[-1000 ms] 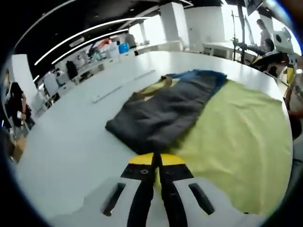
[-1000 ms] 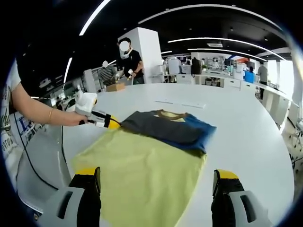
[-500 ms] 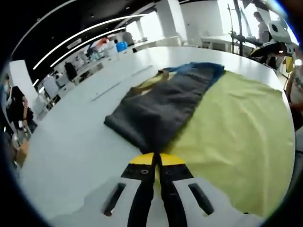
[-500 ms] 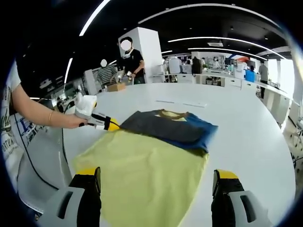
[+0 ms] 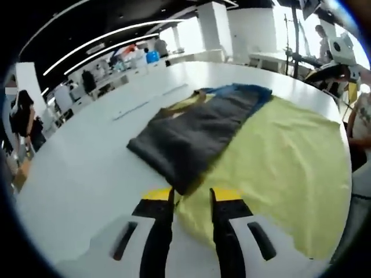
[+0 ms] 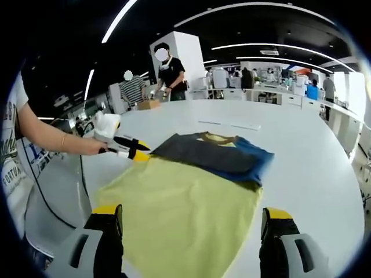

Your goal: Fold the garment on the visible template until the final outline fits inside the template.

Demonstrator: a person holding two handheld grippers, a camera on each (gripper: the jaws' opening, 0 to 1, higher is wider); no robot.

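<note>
Here, the garment lies folded on the far part of the yellow-green template, which is spread flat on the white table. The left gripper is parted slightly, jaws straddling the template's near edge just below the garment's near corner, gripping nothing. In the right gripper view, the right gripper stands wide apart and empty at the template's near edge, the garment well beyond it. The left gripper appears there at the garment's left corner.
</note>
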